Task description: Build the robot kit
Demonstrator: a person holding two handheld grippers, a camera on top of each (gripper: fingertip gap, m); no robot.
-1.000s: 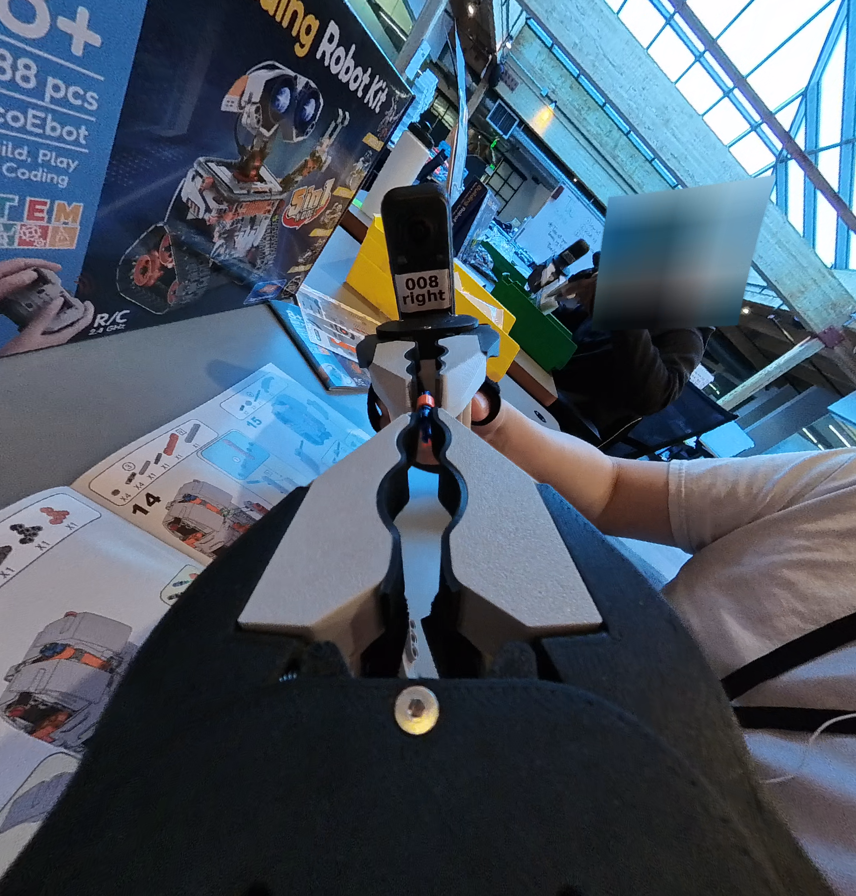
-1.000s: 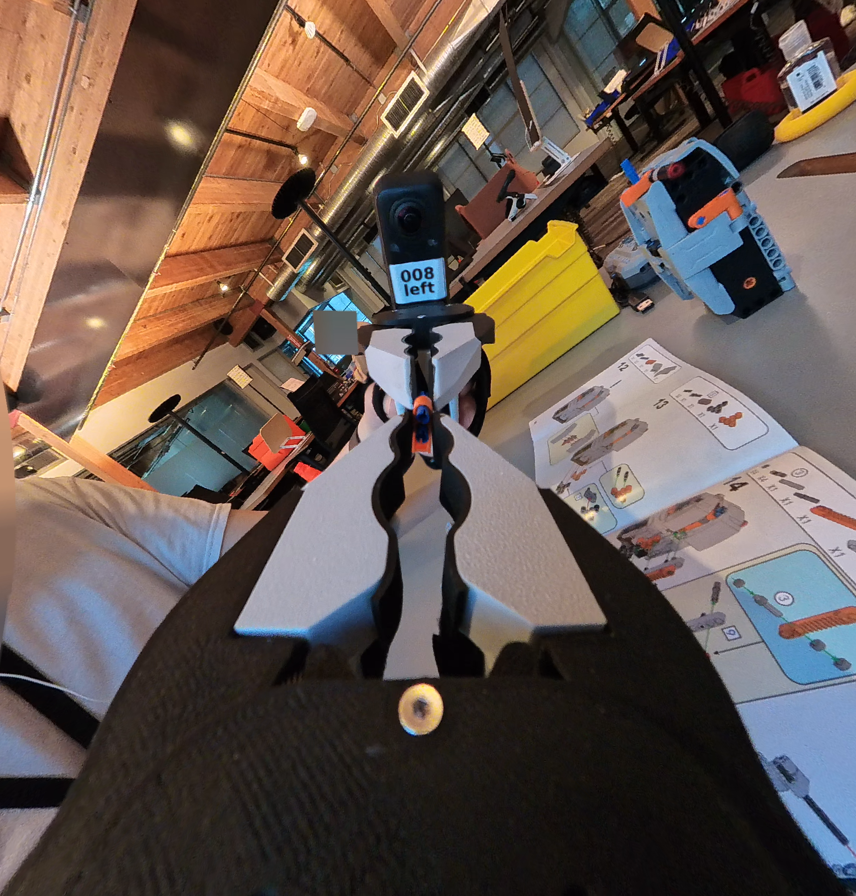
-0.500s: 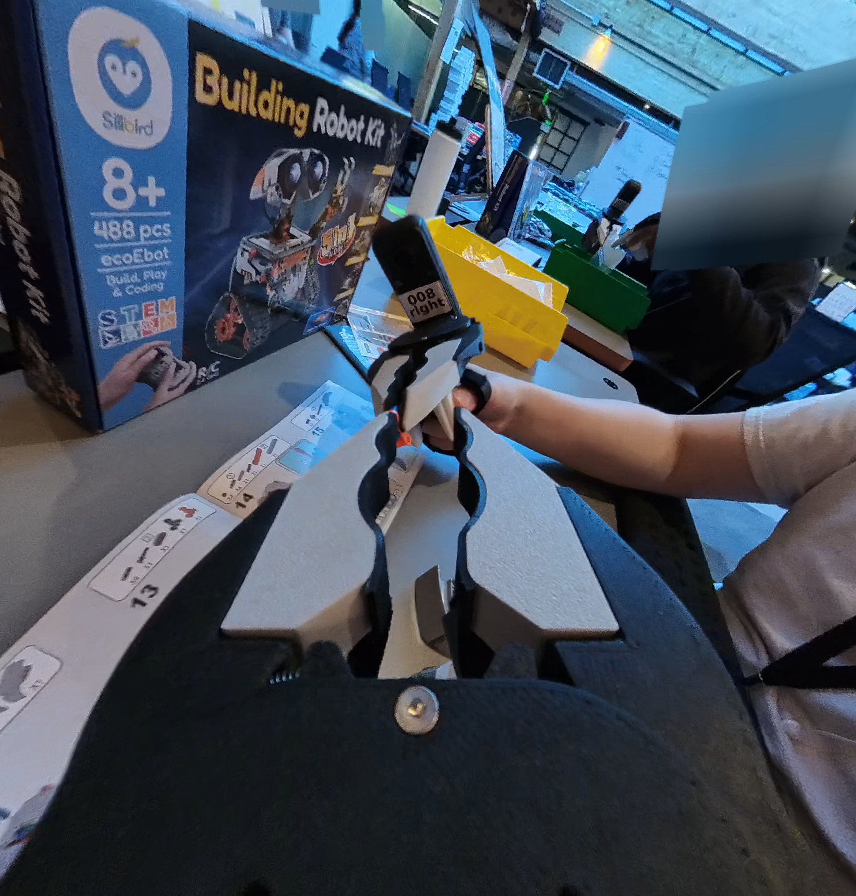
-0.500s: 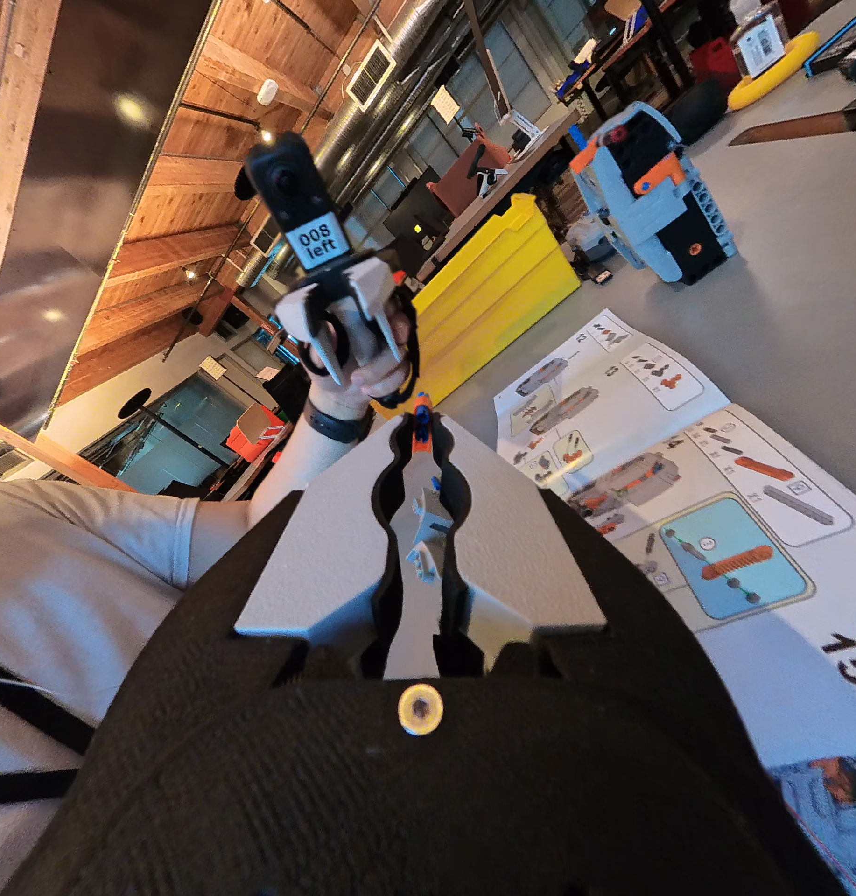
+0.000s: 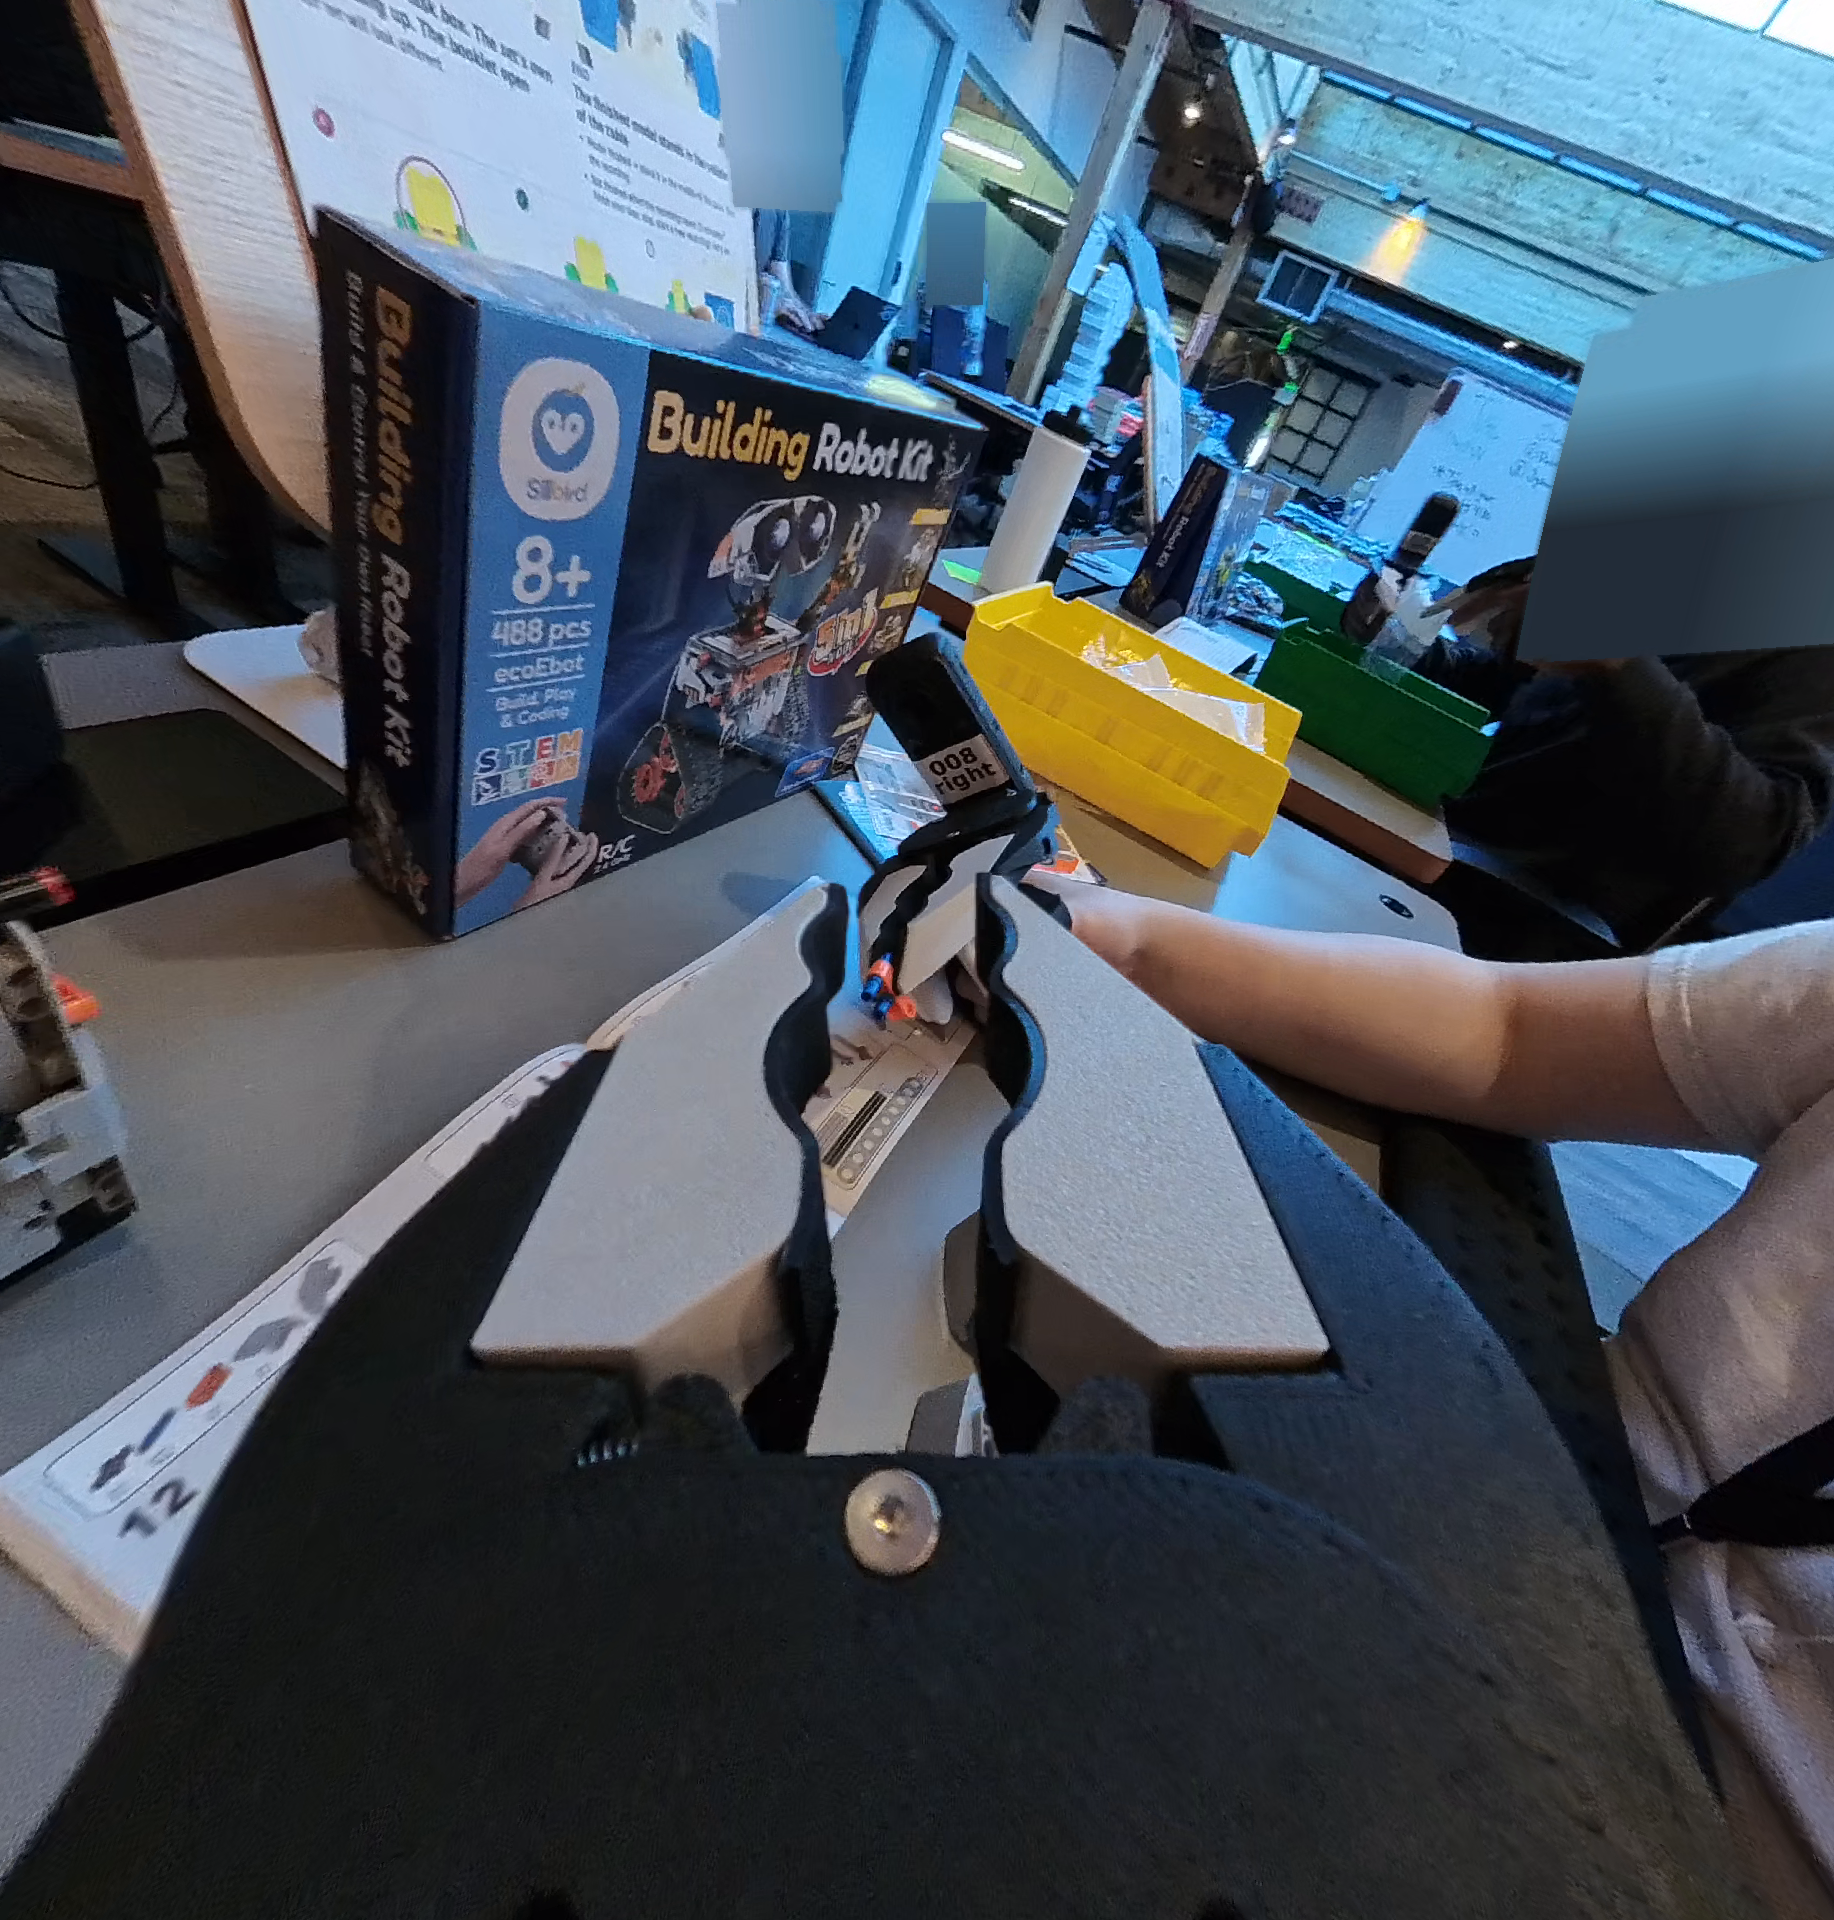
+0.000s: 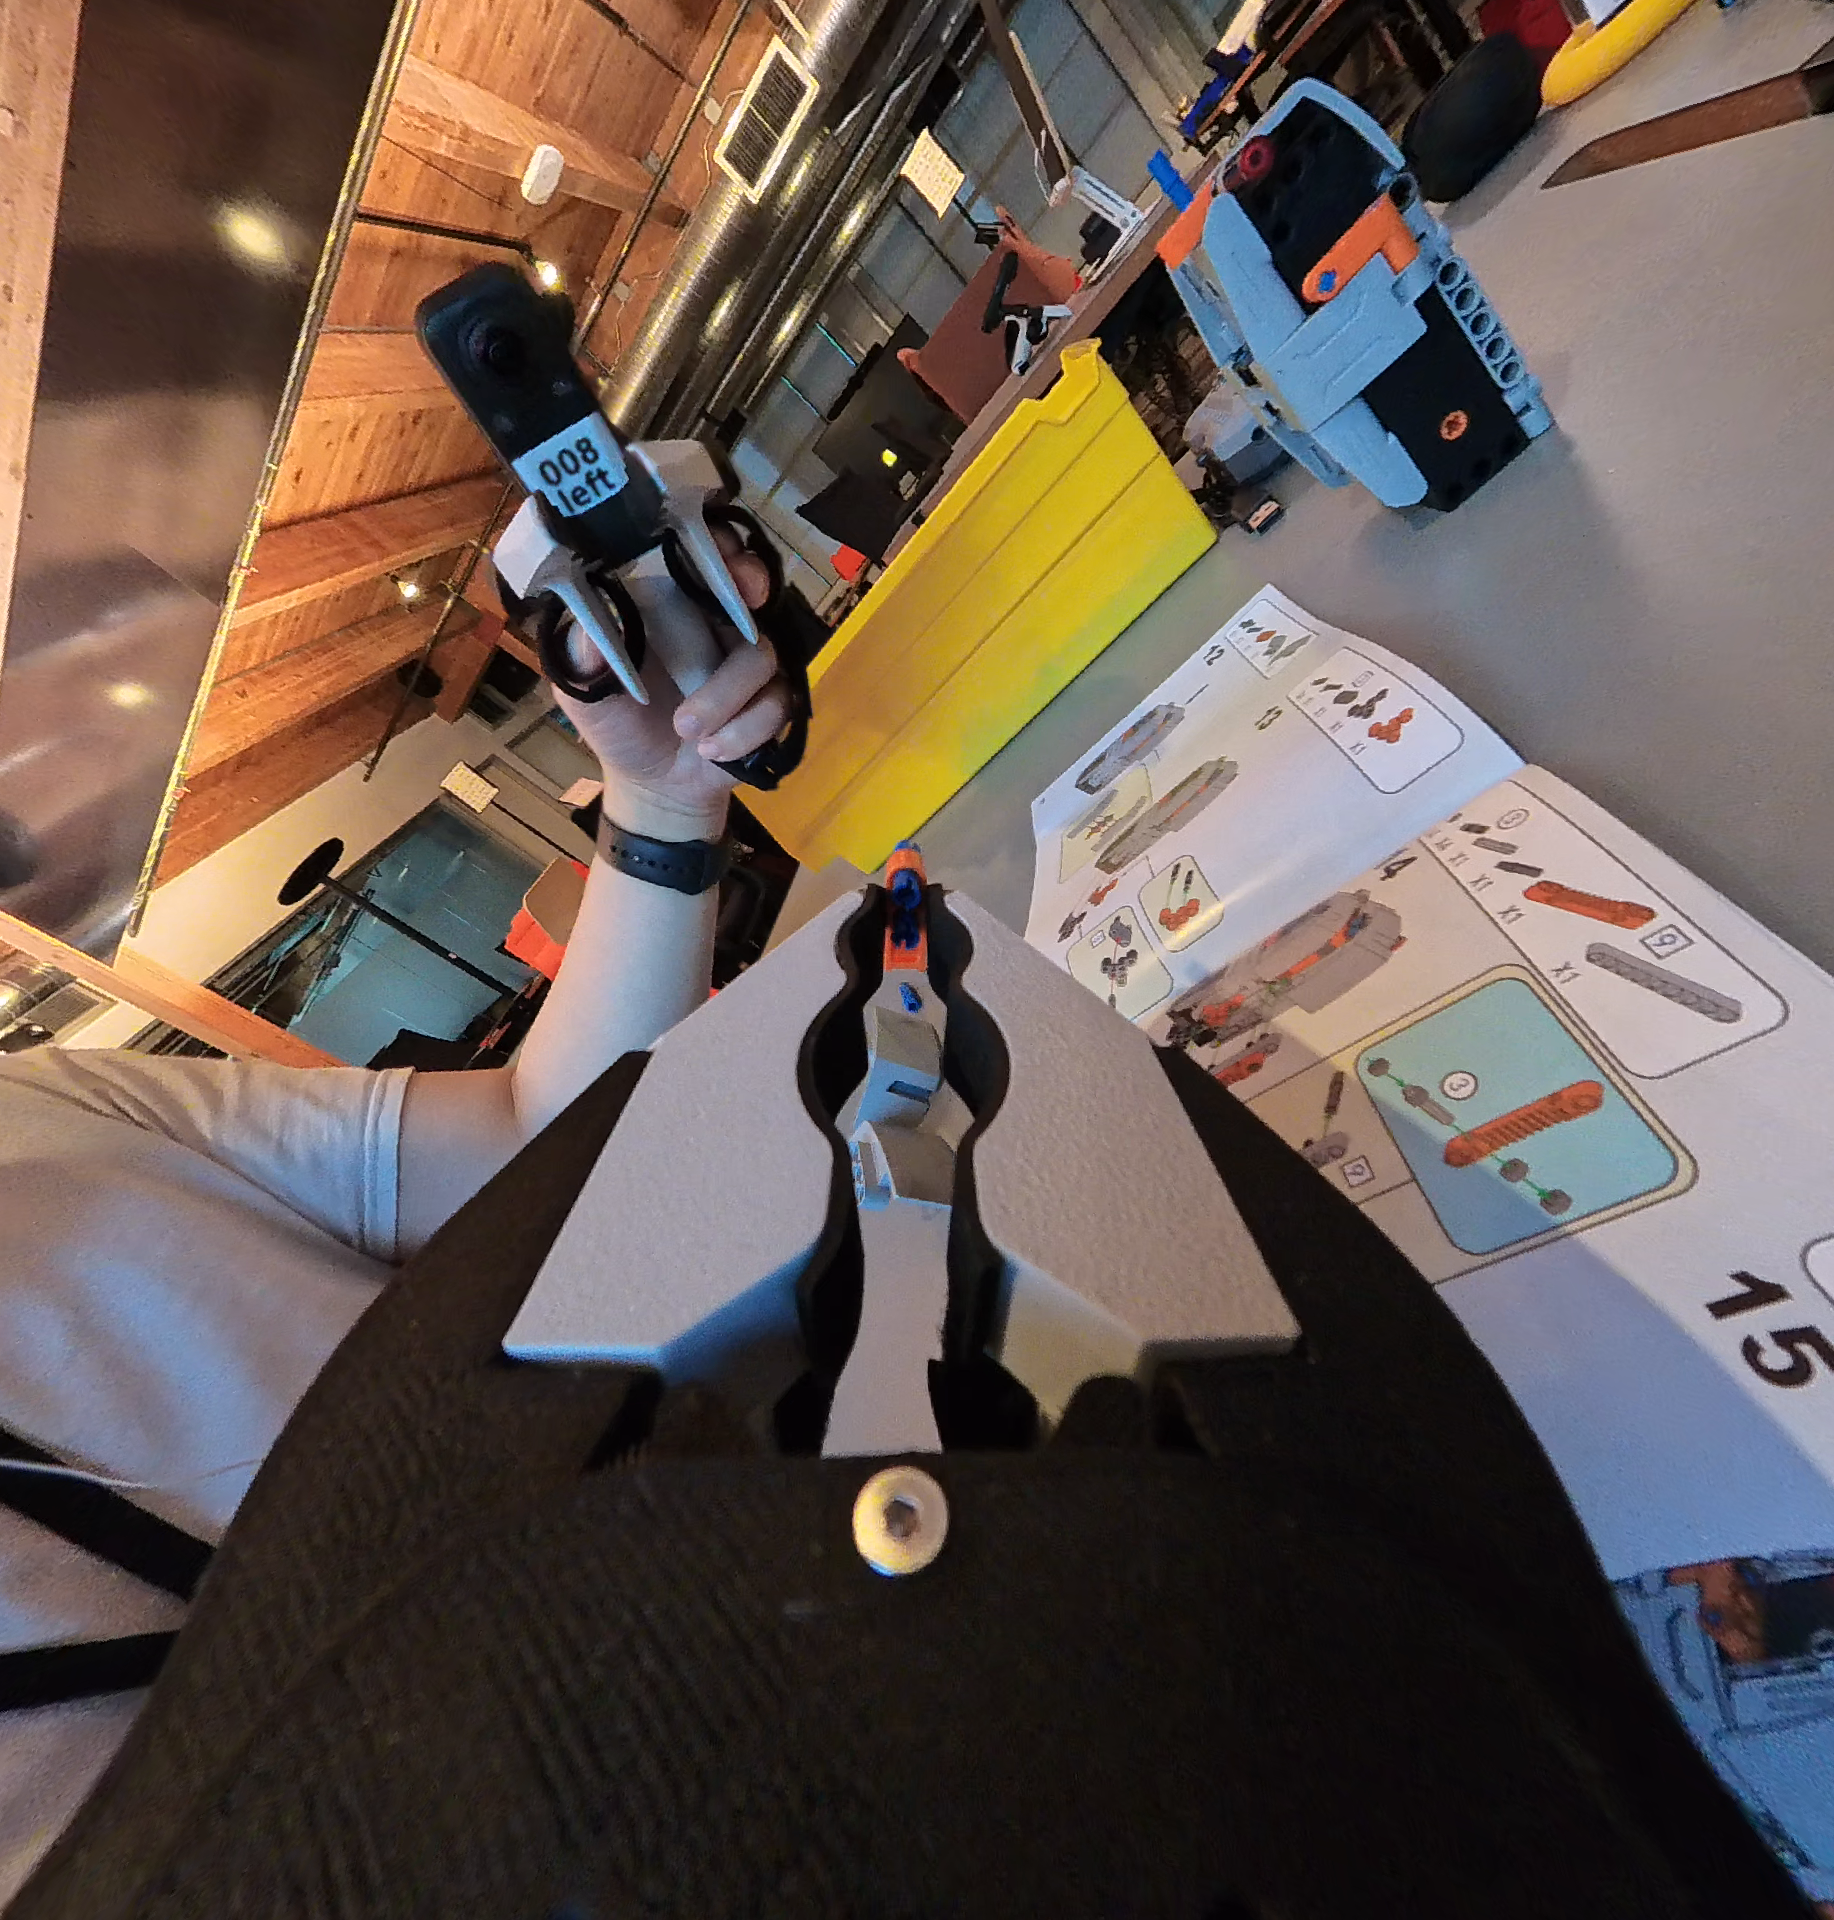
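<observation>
My right gripper (image 6: 905, 904) is shut on a small orange, blue and grey brick piece (image 6: 902, 935), whose orange and blue end sticks out past the tips. In the left wrist view the right gripper (image 5: 887, 987) points down over the open instruction booklet (image 5: 269, 1340) with the piece (image 5: 882, 982) at its tips. My left gripper (image 5: 908, 904) is open and empty, a short way from the right one. In the right wrist view the left gripper (image 6: 695, 667) is raised above the table with its fingers apart.
A blue kit box (image 5: 632, 623) stands behind the booklet (image 6: 1412, 831). A yellow bin (image 5: 1131, 748) and a green bin (image 5: 1370, 717) sit to the right. A partly built grey, black and orange model (image 6: 1349, 312) stands on the grey table (image 5: 269, 1039). A person sits at the far right.
The two grippers were tip to tip on the small piece. My left gripper has opened, let go and drawn back and up. My right gripper still holds the piece.
</observation>
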